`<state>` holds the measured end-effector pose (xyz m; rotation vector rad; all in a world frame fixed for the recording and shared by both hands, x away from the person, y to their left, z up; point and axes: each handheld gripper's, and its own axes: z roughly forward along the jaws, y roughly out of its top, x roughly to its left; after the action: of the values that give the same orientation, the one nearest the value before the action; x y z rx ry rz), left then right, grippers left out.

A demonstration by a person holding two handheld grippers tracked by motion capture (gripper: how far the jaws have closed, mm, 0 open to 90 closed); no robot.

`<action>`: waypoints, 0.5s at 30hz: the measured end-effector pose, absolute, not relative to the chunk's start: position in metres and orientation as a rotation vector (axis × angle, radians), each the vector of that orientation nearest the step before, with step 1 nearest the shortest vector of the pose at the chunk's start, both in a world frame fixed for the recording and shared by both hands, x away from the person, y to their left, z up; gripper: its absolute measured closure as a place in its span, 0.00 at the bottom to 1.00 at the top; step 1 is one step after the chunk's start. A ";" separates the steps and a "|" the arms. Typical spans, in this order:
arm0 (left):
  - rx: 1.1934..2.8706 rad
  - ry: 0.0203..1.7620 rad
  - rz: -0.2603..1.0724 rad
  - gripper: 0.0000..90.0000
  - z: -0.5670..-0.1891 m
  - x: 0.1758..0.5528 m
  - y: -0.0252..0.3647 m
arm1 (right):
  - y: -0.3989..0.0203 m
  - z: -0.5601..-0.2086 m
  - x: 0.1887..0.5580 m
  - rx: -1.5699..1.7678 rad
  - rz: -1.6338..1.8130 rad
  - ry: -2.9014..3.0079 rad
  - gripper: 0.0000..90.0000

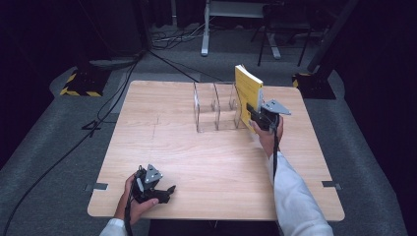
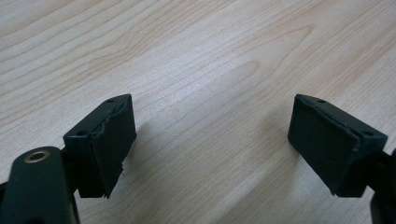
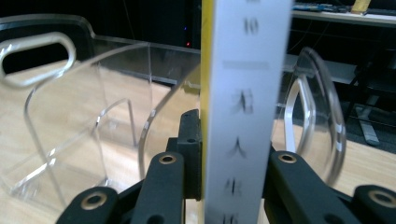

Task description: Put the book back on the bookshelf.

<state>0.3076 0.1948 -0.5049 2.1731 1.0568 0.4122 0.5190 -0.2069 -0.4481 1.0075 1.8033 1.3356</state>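
While clamped by the right gripper [image 1: 259,118] at the upper right of the high view, one yellow book [image 1: 247,92] standing upright, tilted a little, at the right end of one clear plastic rack [image 1: 216,107] with three slots on one wooden table [image 1: 211,162]. In the right gripper view, white spine up the middle, both black jaws pressed on its sides, clear dividers behind. At lower left, left gripper [image 1: 164,192] low over bare wood, jaws wide apart around nothing.
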 end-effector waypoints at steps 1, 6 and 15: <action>2.178 1.051 0.416 0.17 -0.505 0.308 0.195 | -0.208 -0.449 0.517 1.004 1.333 1.812 0.83; 2.174 1.063 0.410 0.17 -0.505 0.307 0.195 | -0.217 -0.452 0.511 1.018 1.332 1.827 0.83; 2.174 1.063 0.410 0.17 -0.505 0.307 0.195 | -0.228 -0.444 0.506 1.019 1.389 1.832 0.80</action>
<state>0.3072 0.1947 -0.5048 2.1737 1.0627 0.4100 0.5058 -0.2280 -0.4441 1.0185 1.8321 1.3890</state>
